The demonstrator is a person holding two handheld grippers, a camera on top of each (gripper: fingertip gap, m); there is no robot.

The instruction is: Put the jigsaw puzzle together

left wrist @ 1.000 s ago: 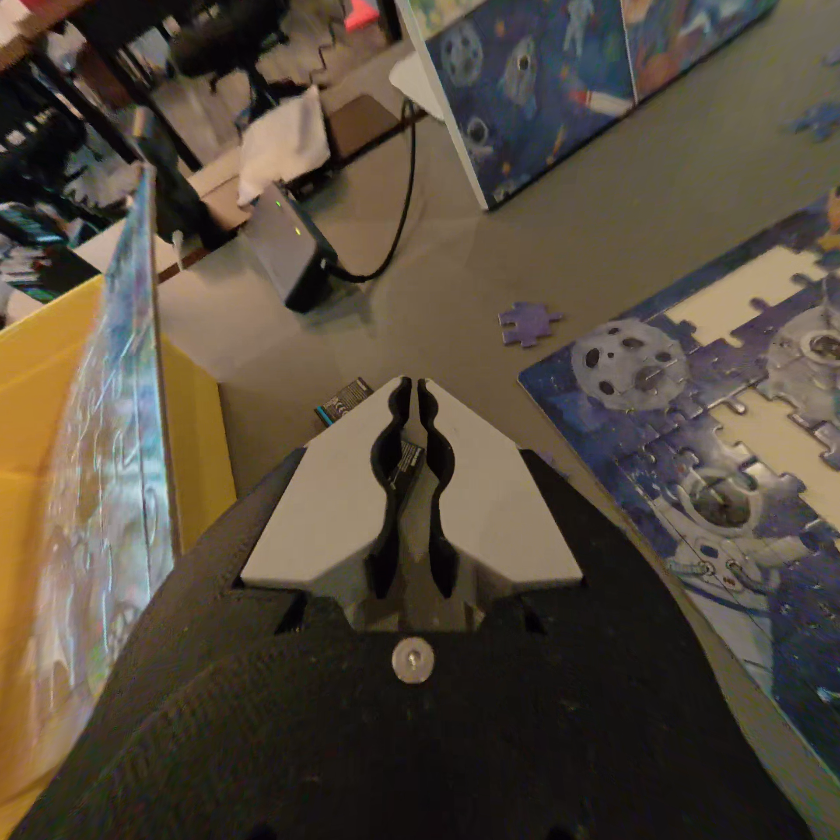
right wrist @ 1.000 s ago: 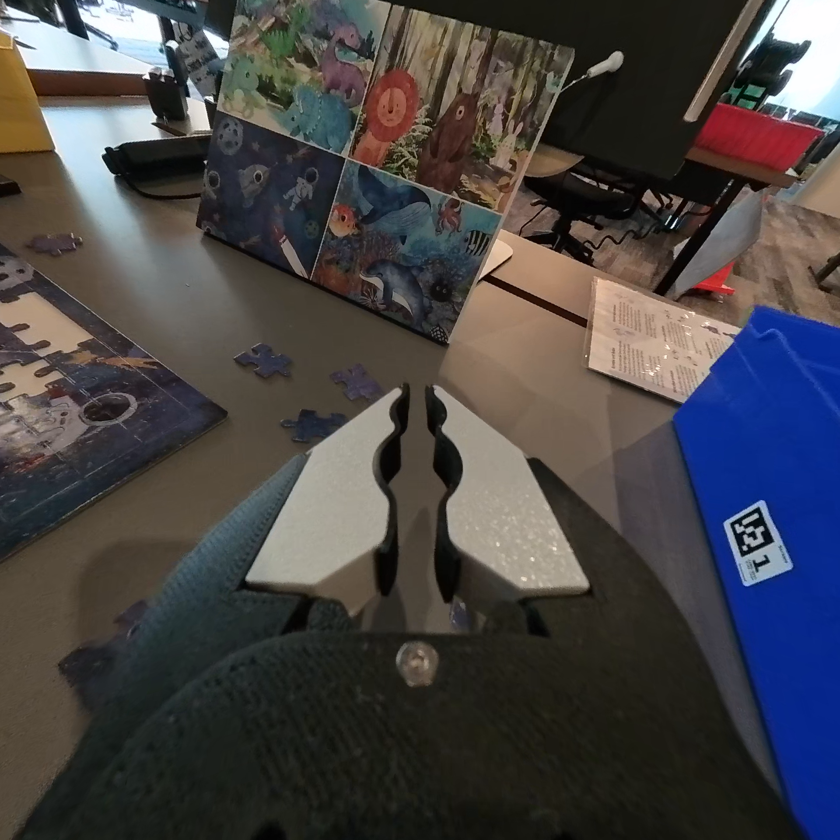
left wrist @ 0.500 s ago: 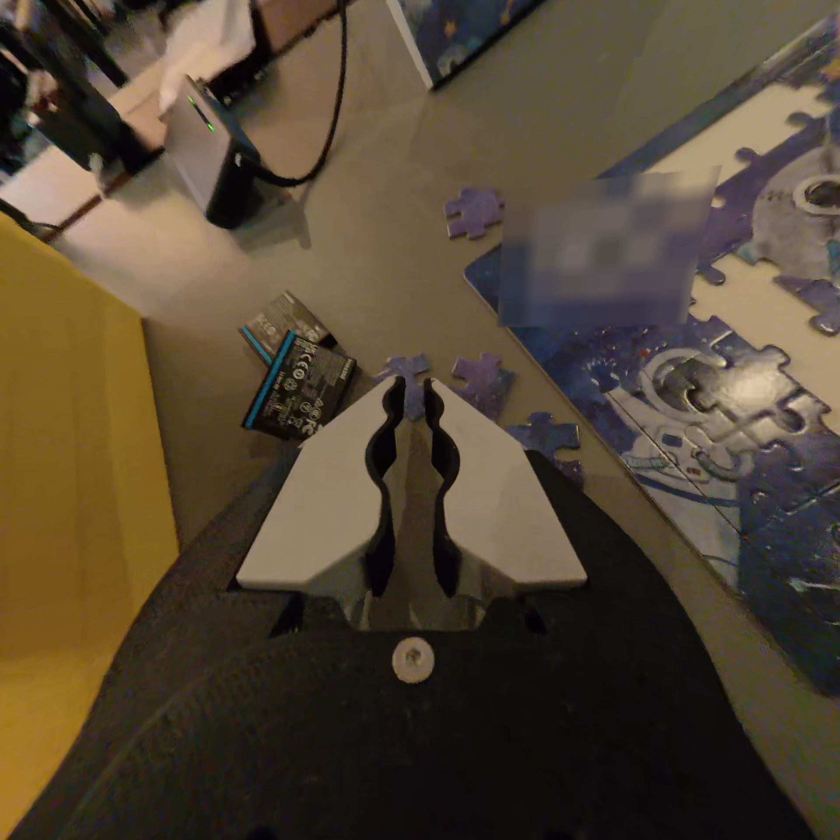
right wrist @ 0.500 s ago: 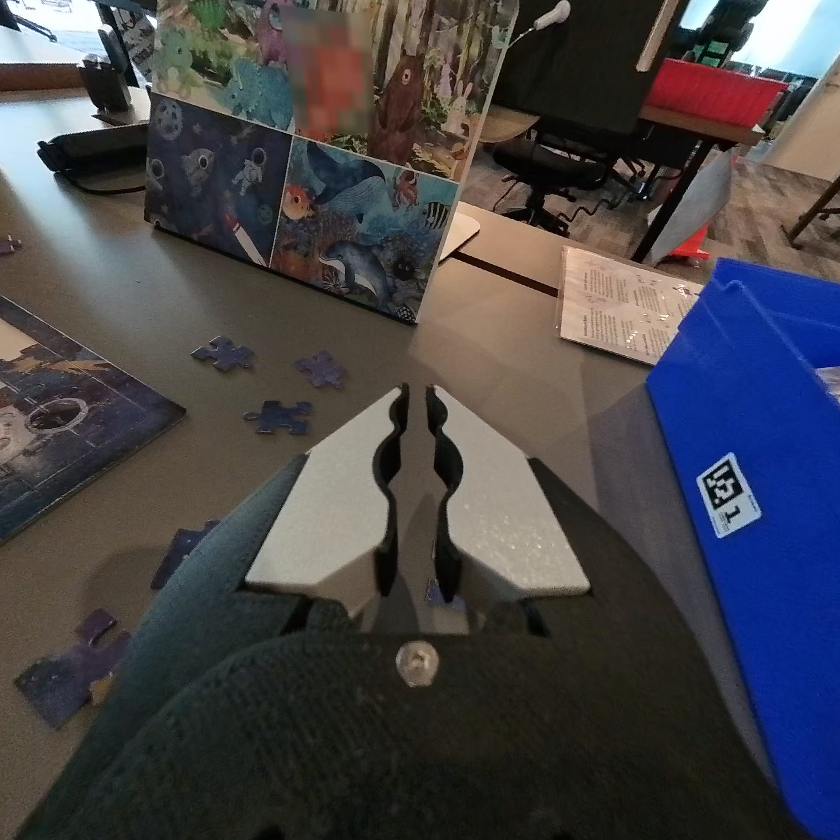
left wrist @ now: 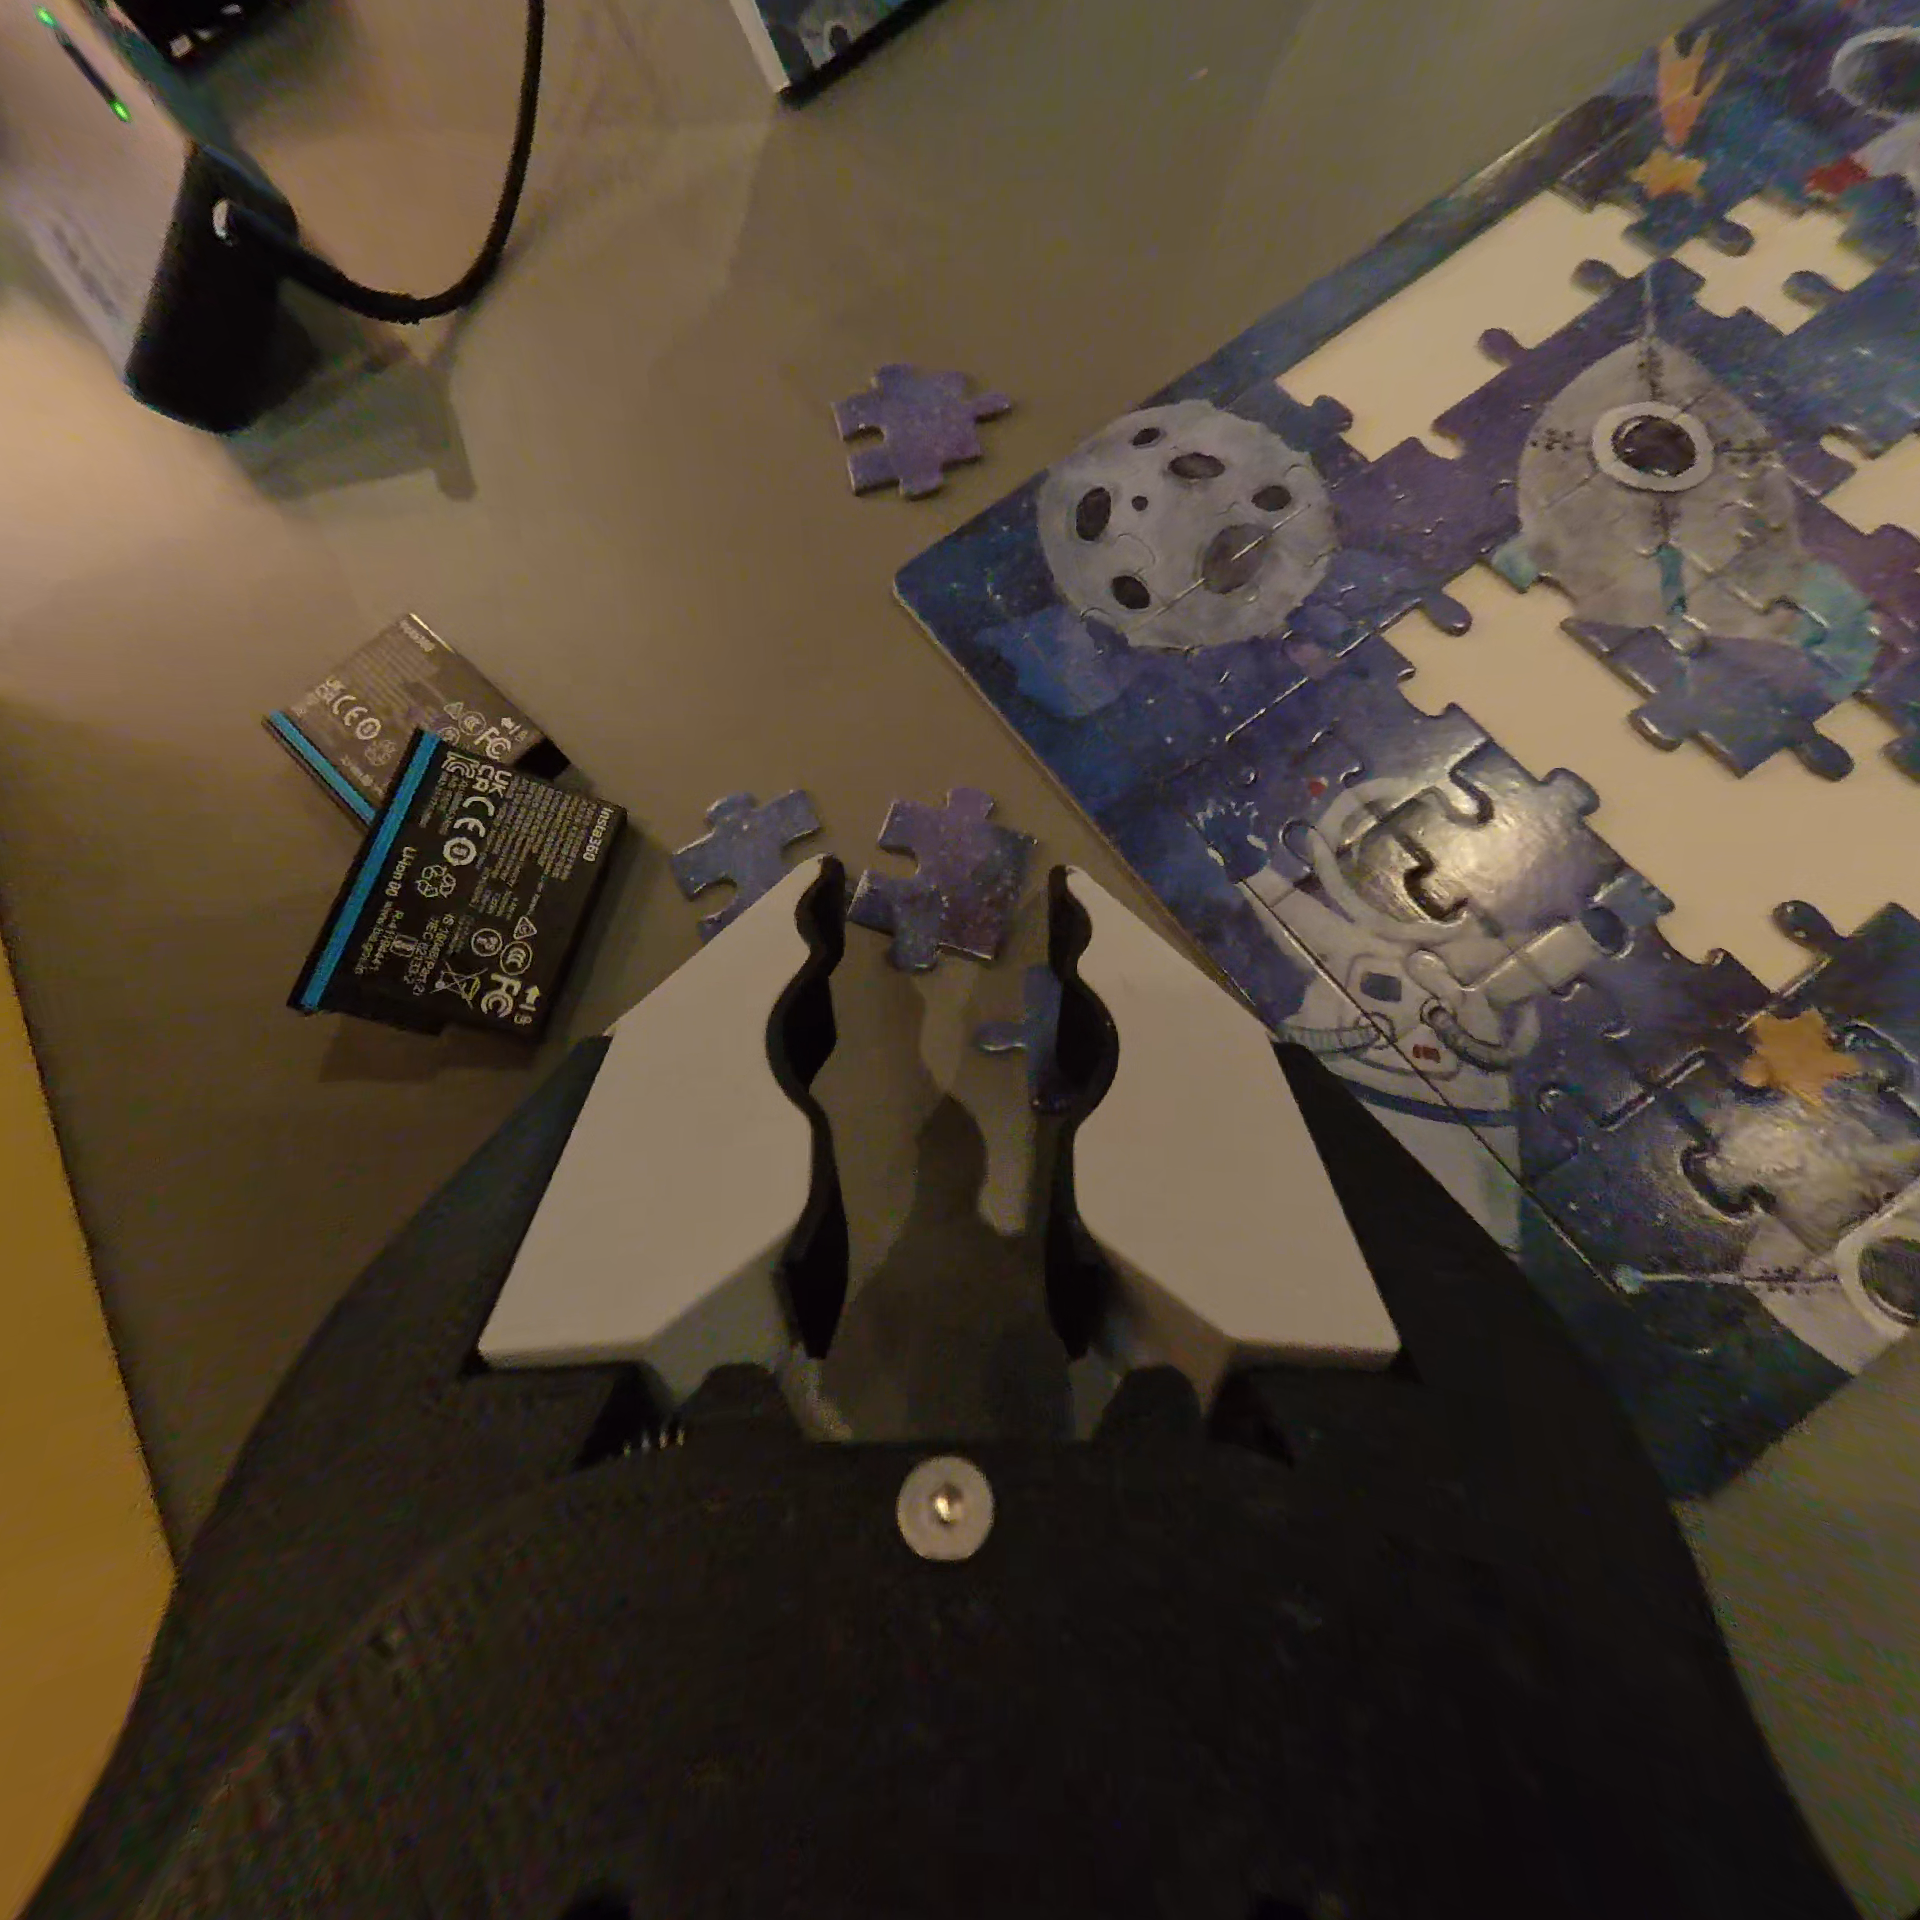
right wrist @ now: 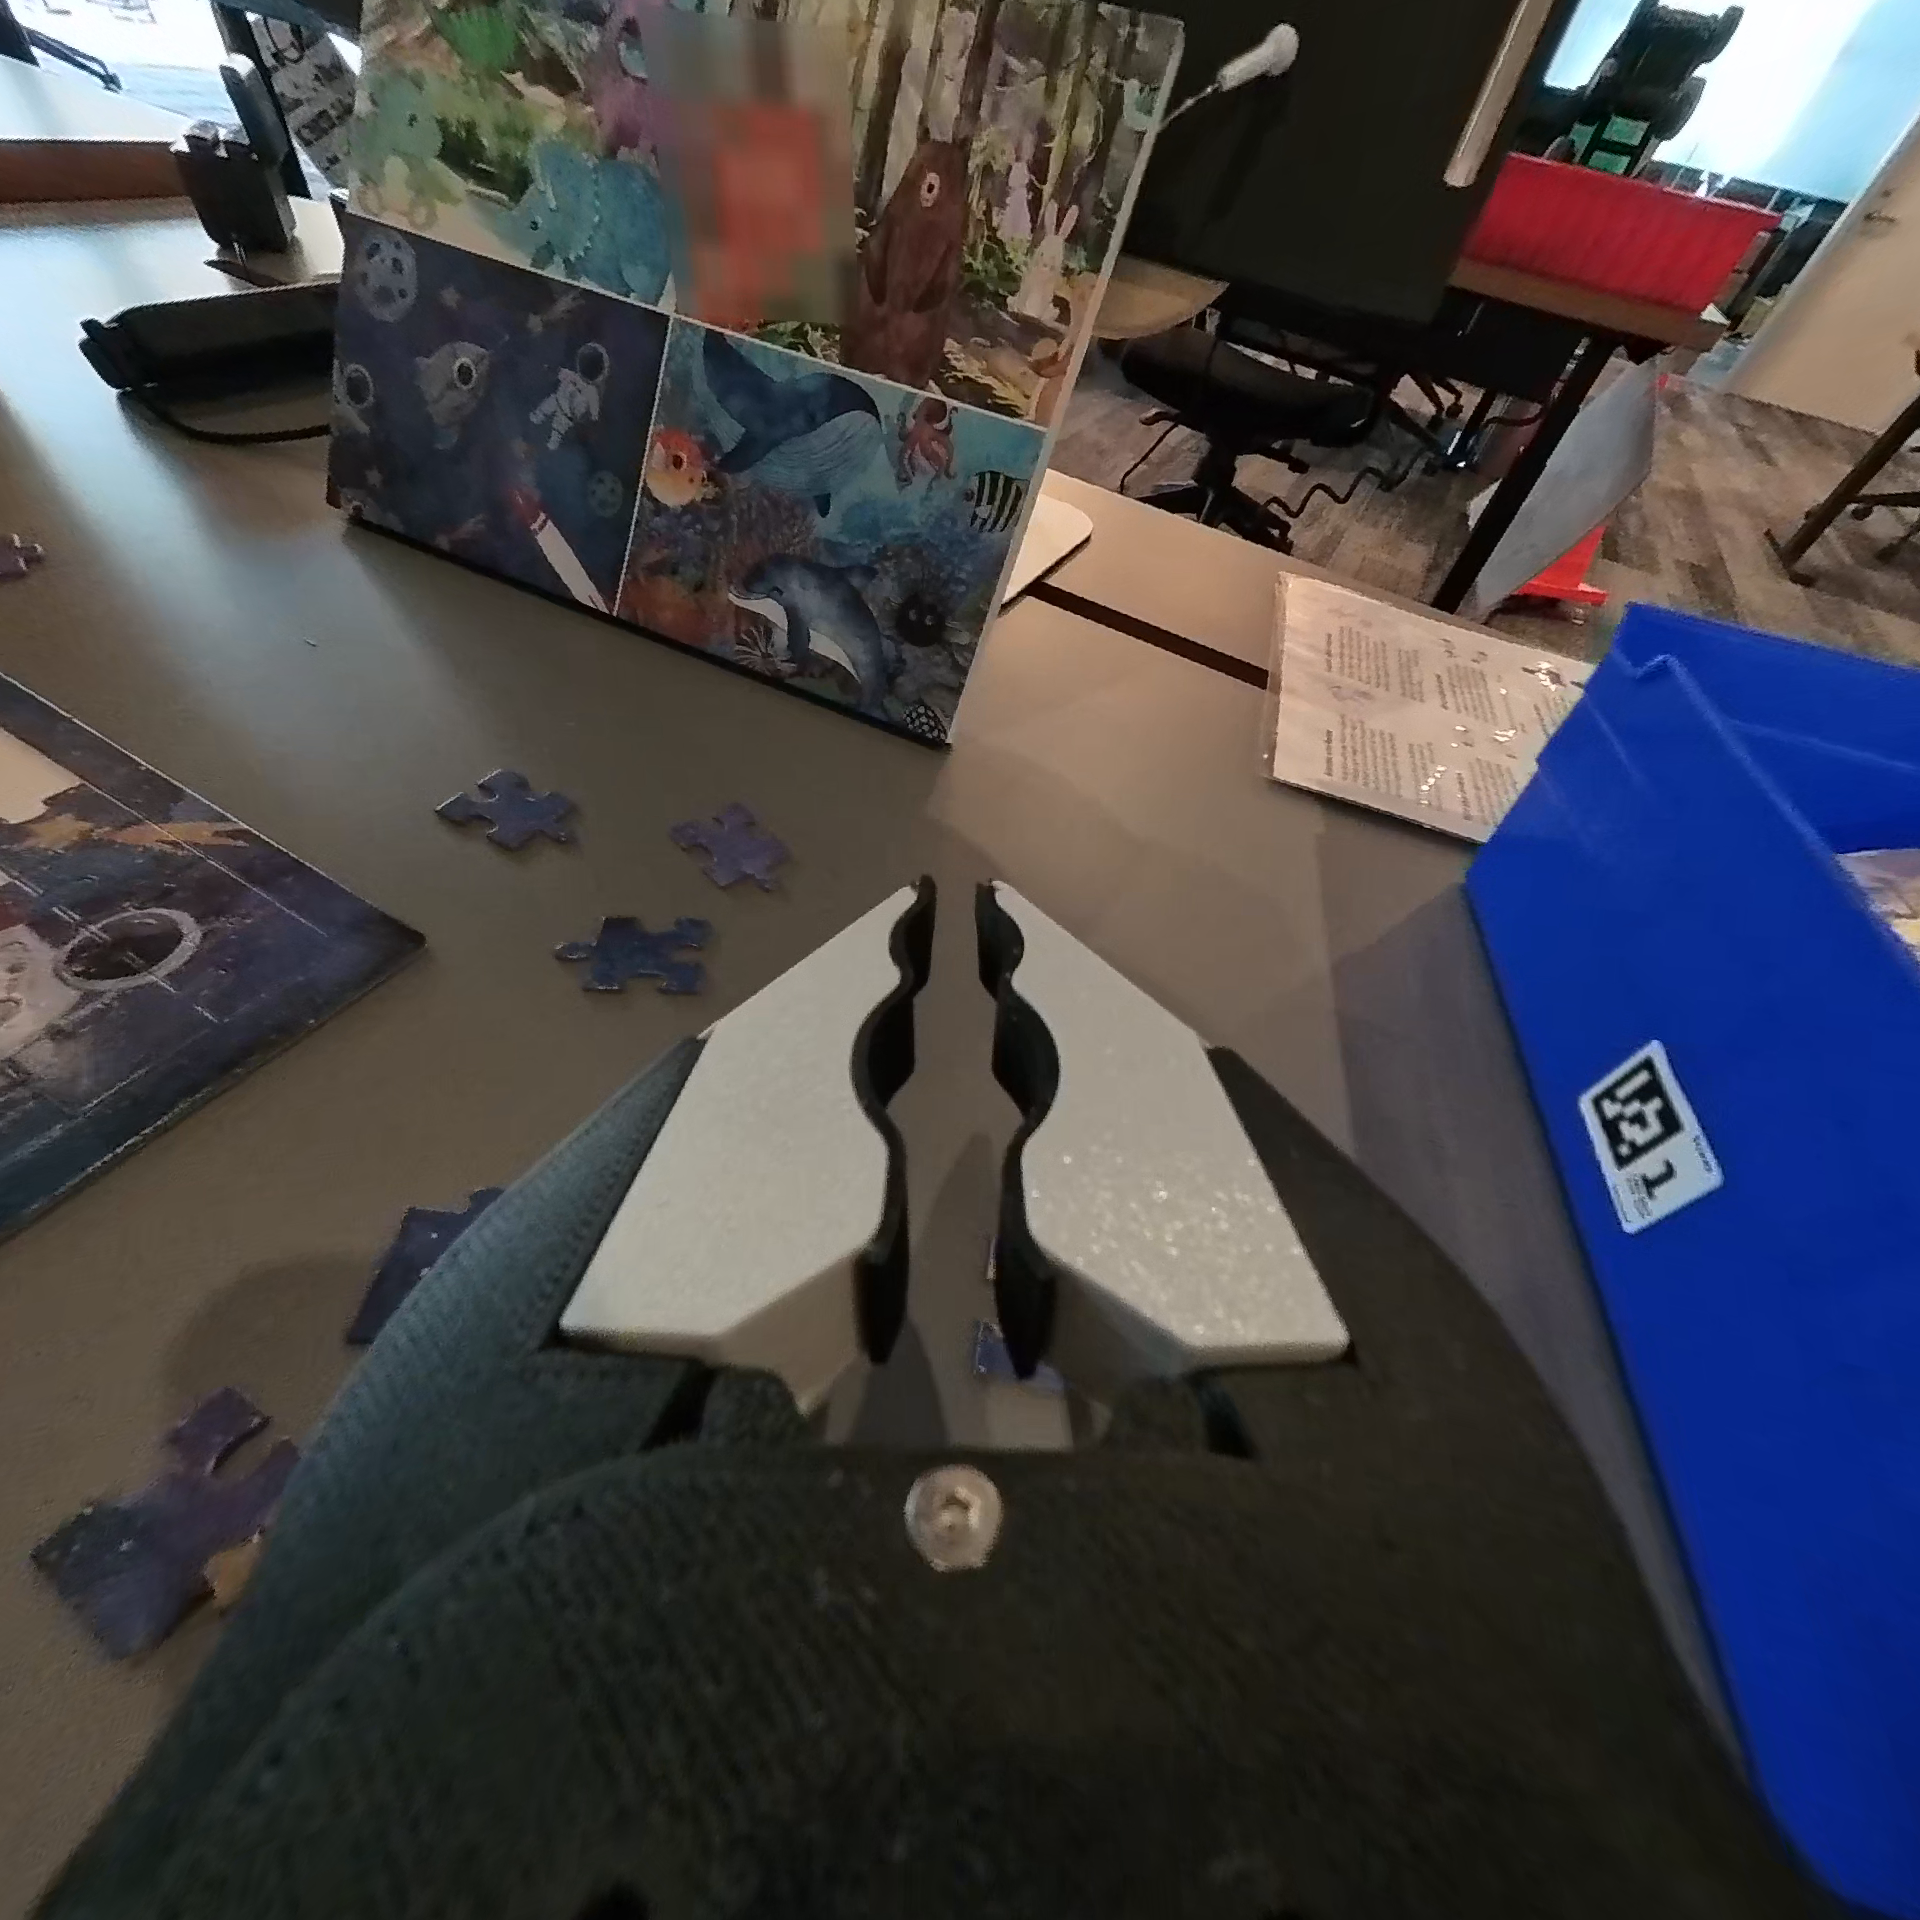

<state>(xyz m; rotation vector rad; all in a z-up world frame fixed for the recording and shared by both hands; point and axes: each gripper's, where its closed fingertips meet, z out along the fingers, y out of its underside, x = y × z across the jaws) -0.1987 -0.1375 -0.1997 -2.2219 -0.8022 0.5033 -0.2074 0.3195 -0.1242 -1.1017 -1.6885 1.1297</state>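
Down in the left wrist view, the left gripper [left wrist: 940,883] is hanging over the grey table [left wrist: 644,499] with its jaws spread apart and nothing between them. A purple loose piece [left wrist: 951,883] is lying flat on the table right at the gap between the fingertips, and whether the tips are touching it cannot be told. A second piece [left wrist: 746,840] is sitting just beside it to the left, partly behind the left finger, and a third piece [left wrist: 1023,1013] is peeking out from behind the right finger. A fourth piece [left wrist: 914,428] is lying farther off, near the corner of the jigsaw puzzle [left wrist: 1455,790], which is spreading across the right side with several pale gaps showing in its space picture. Two black batteries [left wrist: 457,883] are lying overlapped at the left, and a black cable [left wrist: 499,208] is running into a grey box [left wrist: 125,239] at the top left.

Over in the right wrist view, the right gripper [right wrist: 956,888] is sitting nearly closed, only a thin slit between its fingers, gripping nothing. Three scattered pieces [right wrist: 634,954] are lying ahead of it to the left, between the puzzle's corner [right wrist: 187,987] and an upright picture board [right wrist: 707,436]. Two more pieces [right wrist: 166,1517] are lying low at the left. A blue bin [right wrist: 1714,1143] is standing at the right, with a printed sheet [right wrist: 1403,707] beyond it.
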